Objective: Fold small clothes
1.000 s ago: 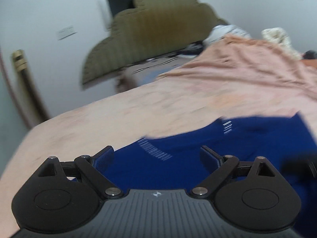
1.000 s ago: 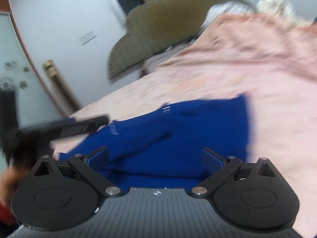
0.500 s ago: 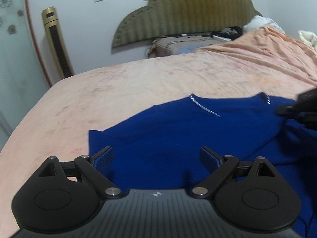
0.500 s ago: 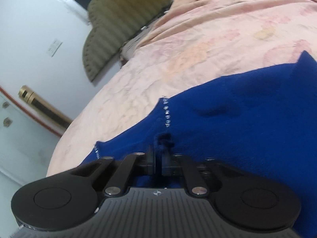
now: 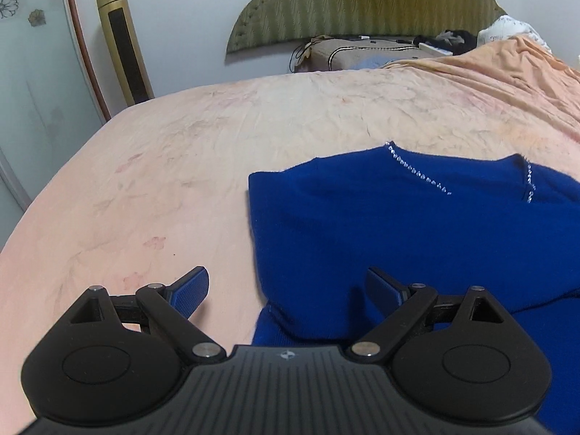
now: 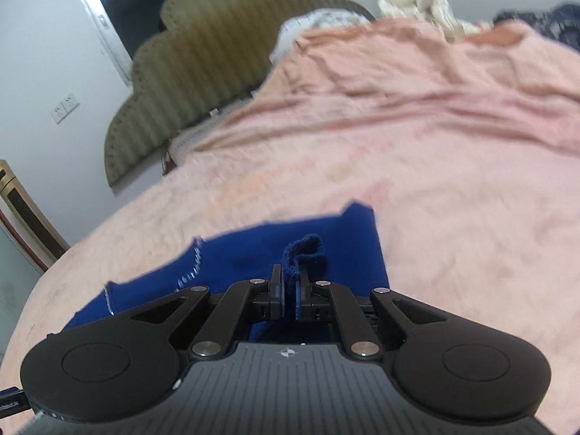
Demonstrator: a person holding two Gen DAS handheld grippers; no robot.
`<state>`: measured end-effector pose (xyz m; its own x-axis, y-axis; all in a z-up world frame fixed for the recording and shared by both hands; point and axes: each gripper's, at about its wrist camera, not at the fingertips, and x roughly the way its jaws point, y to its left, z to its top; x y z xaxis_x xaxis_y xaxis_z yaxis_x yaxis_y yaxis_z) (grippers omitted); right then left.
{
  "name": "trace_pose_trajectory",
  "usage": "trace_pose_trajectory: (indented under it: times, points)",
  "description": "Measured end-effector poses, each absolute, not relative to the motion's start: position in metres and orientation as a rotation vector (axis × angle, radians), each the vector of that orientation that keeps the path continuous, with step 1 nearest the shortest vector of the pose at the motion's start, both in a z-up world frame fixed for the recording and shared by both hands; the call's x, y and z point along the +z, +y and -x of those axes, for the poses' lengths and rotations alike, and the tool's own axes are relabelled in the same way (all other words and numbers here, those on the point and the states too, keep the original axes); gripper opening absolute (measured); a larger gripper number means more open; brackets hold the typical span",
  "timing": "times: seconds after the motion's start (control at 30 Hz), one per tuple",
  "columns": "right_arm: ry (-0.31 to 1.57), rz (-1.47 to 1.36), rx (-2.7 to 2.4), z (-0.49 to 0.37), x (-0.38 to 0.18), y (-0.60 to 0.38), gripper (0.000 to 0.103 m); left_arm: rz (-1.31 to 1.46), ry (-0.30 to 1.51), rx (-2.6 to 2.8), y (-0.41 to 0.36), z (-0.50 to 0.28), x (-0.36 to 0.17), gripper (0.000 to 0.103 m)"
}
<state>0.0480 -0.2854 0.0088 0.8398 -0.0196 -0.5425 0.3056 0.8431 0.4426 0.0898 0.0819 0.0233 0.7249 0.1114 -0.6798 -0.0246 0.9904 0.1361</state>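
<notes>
A blue knit top point(image 5: 417, 228) with a silver-beaded neckline lies on the pink bedsheet point(image 5: 181, 166). My left gripper point(image 5: 286, 286) is open and empty, low over the garment's left lower edge, one finger over the sheet and one over the cloth. In the right wrist view the same top point(image 6: 253, 253) lies ahead. My right gripper point(image 6: 289, 286) is shut on a pinched fold of the blue cloth, which sticks up between the fingers.
An olive padded headboard point(image 5: 362, 3) and a gold tower fan point(image 5: 123, 40) stand at the far wall. Pillows and dark clothes point(image 5: 446, 40) lie at the bed's head. A rumpled peach blanket point(image 6: 417, 83) covers the bed's right side.
My right gripper closed on the blue cloth and lifted a fold of it. My left gripper stayed open and shifted left to the garment's left edge.
</notes>
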Motion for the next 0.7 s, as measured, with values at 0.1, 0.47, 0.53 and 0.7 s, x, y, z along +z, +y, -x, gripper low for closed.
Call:
trace_pose_trajectory:
  times: [0.1,0.47,0.53,0.7]
  points:
    - [0.537,-0.520,-0.187,-0.040,0.008,-0.282,0.010,-0.121,0.755,0.079,0.084,-0.086,0.024,0.094]
    - [0.566,-0.419,-0.293,-0.029,0.009,-0.281,0.036,-0.151,0.776,0.060,0.075,-0.083,0.021,0.094]
    - [0.499,-0.371,-0.328,-0.019,0.018,-0.274,0.047,-0.150,0.777,0.052,0.073,-0.082,0.021,0.094]
    - [0.501,-0.278,-0.162,-0.023,0.027,-0.246,0.061,-0.161,0.790,0.048,0.066,-0.083,0.016,0.094]
